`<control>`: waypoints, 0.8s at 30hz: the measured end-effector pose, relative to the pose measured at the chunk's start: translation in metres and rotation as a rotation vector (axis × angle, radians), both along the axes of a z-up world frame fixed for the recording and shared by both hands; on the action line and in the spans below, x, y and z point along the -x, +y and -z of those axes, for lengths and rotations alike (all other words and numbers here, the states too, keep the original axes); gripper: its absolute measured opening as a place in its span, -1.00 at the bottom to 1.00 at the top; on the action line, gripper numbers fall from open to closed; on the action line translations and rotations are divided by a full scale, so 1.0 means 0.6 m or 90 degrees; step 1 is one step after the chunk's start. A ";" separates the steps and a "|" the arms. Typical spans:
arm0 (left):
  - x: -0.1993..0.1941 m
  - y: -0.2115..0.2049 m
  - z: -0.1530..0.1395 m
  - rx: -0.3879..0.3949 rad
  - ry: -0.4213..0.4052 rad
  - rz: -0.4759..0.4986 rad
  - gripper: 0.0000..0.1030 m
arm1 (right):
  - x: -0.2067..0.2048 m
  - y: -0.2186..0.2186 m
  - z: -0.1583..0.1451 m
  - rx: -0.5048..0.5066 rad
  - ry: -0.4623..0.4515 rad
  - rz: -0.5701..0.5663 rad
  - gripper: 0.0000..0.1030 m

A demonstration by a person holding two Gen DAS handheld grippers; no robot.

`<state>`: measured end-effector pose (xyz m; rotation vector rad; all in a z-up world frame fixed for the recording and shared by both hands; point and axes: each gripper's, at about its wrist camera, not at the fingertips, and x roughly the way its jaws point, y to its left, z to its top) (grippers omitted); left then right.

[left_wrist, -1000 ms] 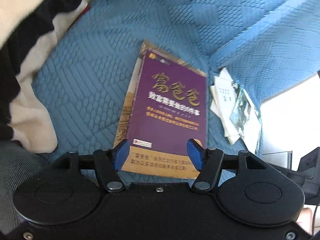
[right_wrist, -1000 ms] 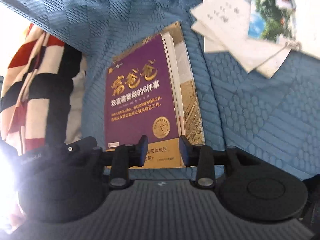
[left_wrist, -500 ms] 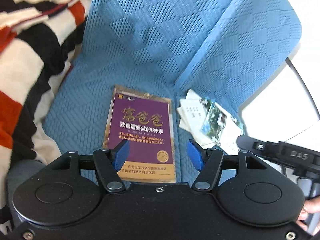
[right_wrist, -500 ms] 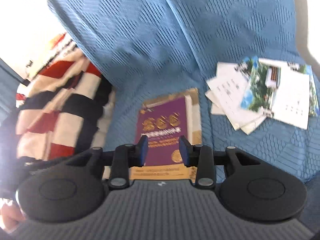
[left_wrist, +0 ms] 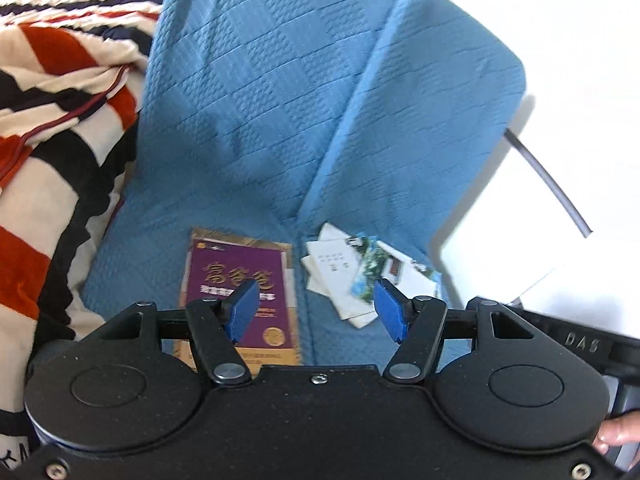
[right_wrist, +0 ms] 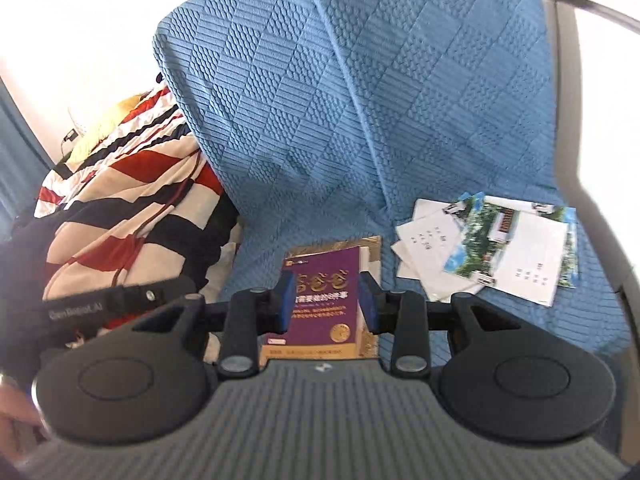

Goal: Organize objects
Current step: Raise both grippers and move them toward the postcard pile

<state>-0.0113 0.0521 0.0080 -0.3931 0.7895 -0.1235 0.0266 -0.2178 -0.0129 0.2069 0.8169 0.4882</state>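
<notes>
A: Left gripper (left_wrist: 316,308) state?
B: Blue pads (left_wrist: 242,310) stand well apart, nothing between them. It tilts downward, hanging in the air and touching nothing. A fingertip (left_wrist: 618,432) of the holding hand shows at the lower right edge of its view.
A: Right gripper (right_wrist: 327,306)?
B: Jaws parted more narrowly, pads (right_wrist: 286,306) parallel, gap clear; no contact with anything. Also angled downward.
A: Relative pose?
B: Side by side. Each camera catches the other's black body at its frame edge. Blurred hand (right_wrist: 16,412) at lower left of the right view.
</notes>
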 end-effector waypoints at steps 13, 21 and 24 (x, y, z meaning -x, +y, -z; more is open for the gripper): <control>0.058 -0.075 -0.021 0.007 -0.019 0.039 0.19 | 0.095 -0.066 -0.021 0.013 -0.044 0.024 -0.27; 0.078 -0.102 -0.019 0.016 -0.034 0.052 0.19 | 0.133 -0.100 -0.006 0.022 -0.054 0.057 -0.26; 0.088 -0.114 -0.020 0.015 -0.041 0.064 0.19 | 0.150 -0.114 0.001 0.019 -0.055 0.069 -0.24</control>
